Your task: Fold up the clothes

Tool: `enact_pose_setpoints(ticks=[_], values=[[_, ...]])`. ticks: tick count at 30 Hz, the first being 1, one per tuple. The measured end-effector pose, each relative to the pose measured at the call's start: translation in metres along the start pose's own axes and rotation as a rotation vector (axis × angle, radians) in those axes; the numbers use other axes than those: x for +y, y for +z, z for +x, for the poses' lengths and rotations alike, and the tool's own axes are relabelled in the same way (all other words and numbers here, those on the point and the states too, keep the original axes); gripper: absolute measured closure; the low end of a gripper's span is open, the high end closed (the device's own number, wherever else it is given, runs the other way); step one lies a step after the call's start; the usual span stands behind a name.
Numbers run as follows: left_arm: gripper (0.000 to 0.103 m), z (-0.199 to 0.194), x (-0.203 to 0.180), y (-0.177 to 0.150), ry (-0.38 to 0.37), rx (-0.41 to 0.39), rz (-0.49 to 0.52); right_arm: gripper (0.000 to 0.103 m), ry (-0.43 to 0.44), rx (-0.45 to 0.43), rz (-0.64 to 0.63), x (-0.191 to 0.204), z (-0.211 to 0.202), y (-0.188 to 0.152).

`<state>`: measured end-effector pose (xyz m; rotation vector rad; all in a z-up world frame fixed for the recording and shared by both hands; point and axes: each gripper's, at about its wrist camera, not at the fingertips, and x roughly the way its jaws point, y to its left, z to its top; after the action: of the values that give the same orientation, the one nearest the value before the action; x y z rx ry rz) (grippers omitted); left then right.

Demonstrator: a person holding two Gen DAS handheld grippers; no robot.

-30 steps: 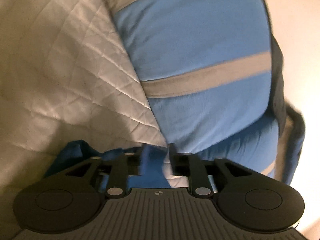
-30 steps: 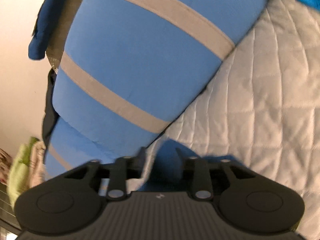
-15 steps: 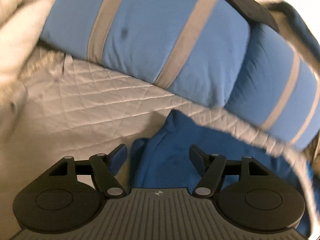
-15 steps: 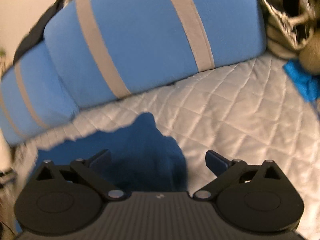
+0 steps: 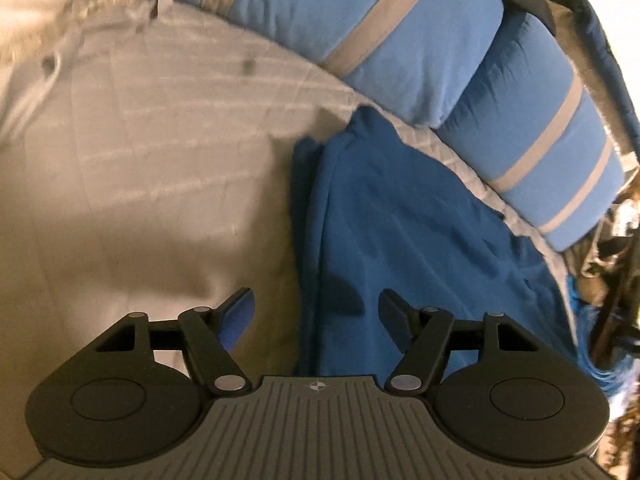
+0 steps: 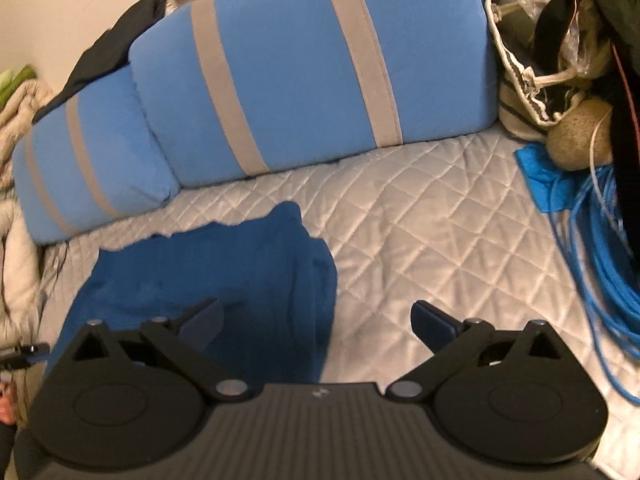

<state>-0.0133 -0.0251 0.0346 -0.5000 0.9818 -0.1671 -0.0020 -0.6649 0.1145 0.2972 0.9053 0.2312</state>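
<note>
- dark blue garment [image 5: 400, 248] lies folded on the quilted bed cover [image 5: 140, 140], just below 2 light-blue cushions w/ grey stripes [image 5: 360, 12]
- in left wrist view its long axis runs from near the camera up to a narrower top end by the cushions; straight folded edge on its left side
- in right wrist view garment [image 6: 208, 272] sits left of centre, top edge near the cushions [image 6: 304, 60]
- left hand-held gripper [image 5: 316, 308] fingers spread wide, nothing between them, over garment's left edge
- right hand-held gripper [image 6: 316, 320] also wide apart, empty, over garment's right edge
- blue cable coil [image 6: 592, 240] and a bag [image 6: 532, 76] at right of bed
</note>
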Motion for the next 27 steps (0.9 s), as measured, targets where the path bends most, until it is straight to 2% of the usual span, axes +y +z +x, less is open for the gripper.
enact_pose_setpoints(ticks=[2,4,5,7,8,10,11,12,13,14,21,23,24,25,26,27], values=[[0.05,0.002,0.0,-0.005,-0.018,0.017,0.002,0.0,0.0,0.015,-0.011,-0.002,-0.012,-0.004],[0.064,0.004,0.0,-0.01,-0.031,0.034,0.004,0.002,0.021,0.043,0.003,-0.008,-0.004,-0.019],[0.067,0.005,0.0,-0.012,-0.035,0.041,0.002,0.003,0.033,0.058,0.012,-0.011,0.002,-0.028],[0.081,0.006,-0.001,-0.016,-0.039,0.045,0.002,0.014,0.062,0.077,0.05,-0.017,0.016,-0.044],[0.083,0.005,-0.002,-0.017,-0.04,0.042,0.008,0.018,0.077,0.086,0.071,-0.02,0.024,-0.053],[0.089,0.001,-0.005,-0.021,-0.036,0.037,0.028,0.039,0.102,0.096,0.093,-0.02,0.035,-0.066],[0.09,-0.002,-0.008,-0.023,-0.028,0.034,0.045,0.046,0.119,0.102,0.095,-0.019,0.038,-0.071],[0.091,-0.005,-0.01,-0.025,-0.017,0.034,0.062,0.065,0.138,0.107,0.096,-0.017,0.041,-0.077],[0.092,-0.008,-0.012,-0.028,-0.003,0.038,0.075,0.09,0.159,0.127,0.091,-0.015,0.043,-0.081],[0.092,-0.011,-0.014,-0.03,0.013,0.044,0.083,0.098,0.158,0.141,0.099,-0.014,0.044,-0.085],[0.093,-0.017,-0.02,-0.038,0.077,0.07,0.105,0.098,0.117,0.163,0.105,-0.017,0.036,-0.102],[0.09,-0.019,-0.018,-0.038,0.071,0.052,0.092,0.094,0.124,0.14,0.109,-0.02,0.032,-0.102],[0.089,-0.02,-0.017,-0.038,0.067,0.043,0.082,0.085,0.129,0.126,0.111,-0.022,0.03,-0.102],[0.083,-0.023,-0.016,-0.039,0.07,0.027,0.077,0.063,0.133,0.105,0.113,-0.024,0.027,-0.102],[0.078,-0.026,-0.016,-0.039,0.077,0.009,0.074,0.058,0.138,0.082,0.116,-0.026,0.023,-0.103],[0.072,-0.03,-0.016,-0.04,0.084,-0.01,0.07,0.044,0.144,0.066,0.126,-0.027,0.021,-0.103]])
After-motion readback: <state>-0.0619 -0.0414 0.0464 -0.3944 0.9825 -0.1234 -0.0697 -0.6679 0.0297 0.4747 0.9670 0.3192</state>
